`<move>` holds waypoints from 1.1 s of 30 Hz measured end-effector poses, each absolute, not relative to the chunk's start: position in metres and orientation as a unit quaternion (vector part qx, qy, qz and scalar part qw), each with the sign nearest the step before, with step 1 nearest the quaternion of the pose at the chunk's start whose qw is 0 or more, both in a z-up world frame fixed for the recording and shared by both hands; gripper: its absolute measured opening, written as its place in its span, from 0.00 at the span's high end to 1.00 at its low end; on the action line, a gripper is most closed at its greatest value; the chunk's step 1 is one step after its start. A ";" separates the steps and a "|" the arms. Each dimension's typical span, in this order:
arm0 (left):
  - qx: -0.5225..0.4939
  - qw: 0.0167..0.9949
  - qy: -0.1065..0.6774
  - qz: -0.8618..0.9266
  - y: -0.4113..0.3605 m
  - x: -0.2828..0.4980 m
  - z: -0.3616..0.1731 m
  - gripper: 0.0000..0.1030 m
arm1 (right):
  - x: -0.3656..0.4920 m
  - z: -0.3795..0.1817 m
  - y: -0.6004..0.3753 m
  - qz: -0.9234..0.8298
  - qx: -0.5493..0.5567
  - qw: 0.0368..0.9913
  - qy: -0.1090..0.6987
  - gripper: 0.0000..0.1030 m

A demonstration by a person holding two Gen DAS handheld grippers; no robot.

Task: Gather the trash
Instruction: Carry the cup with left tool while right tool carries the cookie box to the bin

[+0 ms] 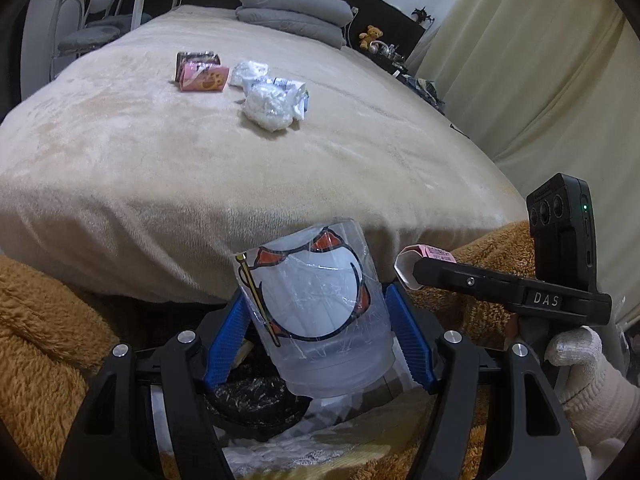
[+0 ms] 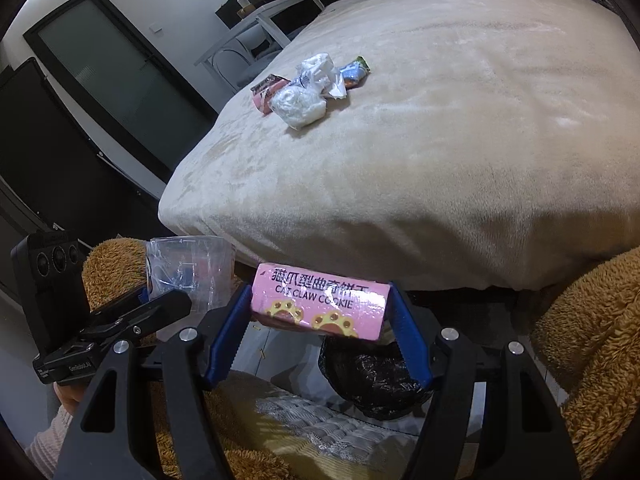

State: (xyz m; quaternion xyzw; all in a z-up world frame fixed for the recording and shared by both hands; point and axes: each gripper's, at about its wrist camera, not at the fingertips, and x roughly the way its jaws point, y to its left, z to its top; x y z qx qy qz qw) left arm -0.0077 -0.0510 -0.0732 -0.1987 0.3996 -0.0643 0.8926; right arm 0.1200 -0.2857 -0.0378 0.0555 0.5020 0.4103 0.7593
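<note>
Left gripper [image 1: 320, 320] clamps cup [image 1: 316, 312]; right gripper [image 2: 320, 320] clamps box [image 2: 320, 304]. Centre each over bin [image 2: 376, 380] before releasing.

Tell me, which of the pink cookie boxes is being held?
The pink box reading CAT CLAW COOKIE, clamped between the right gripper's blue fingers. The other pink box lies untouched on the bed among crumpled wrappers.

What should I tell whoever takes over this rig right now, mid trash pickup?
Left gripper: jaws shut on a clear plastic cup.
Right gripper: jaws shut on a pink cookie box.
Both hang over the black-lined bin on the floor at the foot of the bed.
Done: two pieces lifted, neither dropped in yet.
Left: release both, then fetch the pile of wrappers and another pink box on the bed.
</note>
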 end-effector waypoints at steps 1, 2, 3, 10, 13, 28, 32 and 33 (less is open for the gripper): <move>-0.205 0.887 0.409 -0.066 -0.051 -0.007 -0.077 0.35 | 0.121 -0.041 -0.286 0.407 0.058 0.756 0.509 0.34; -0.208 0.881 0.419 -0.068 -0.051 -0.005 -0.082 0.35 | 0.123 -0.044 -0.286 0.402 0.059 0.754 0.516 0.34; -0.211 0.877 0.426 -0.073 -0.052 -0.004 -0.085 0.35 | 0.124 -0.047 -0.285 0.399 0.062 0.751 0.523 0.34; -0.206 0.854 0.473 -0.069 -0.058 0.007 -0.105 0.35 | 0.133 -0.073 -0.281 0.373 0.067 0.729 0.570 0.34; -0.206 0.839 0.499 -0.067 -0.059 0.013 -0.115 0.35 | 0.137 -0.084 -0.280 0.364 0.070 0.719 0.588 0.34; -0.175 0.796 0.578 -0.047 -0.068 0.034 -0.149 0.34 | 0.145 -0.121 -0.270 0.339 0.071 0.681 0.645 0.34; -0.173 0.785 0.593 -0.039 -0.068 0.040 -0.157 0.34 | 0.146 -0.130 -0.266 0.332 0.067 0.673 0.658 0.34; -0.174 0.783 0.596 -0.037 -0.068 0.041 -0.158 0.34 | 0.147 -0.132 -0.265 0.331 0.069 0.671 0.660 0.34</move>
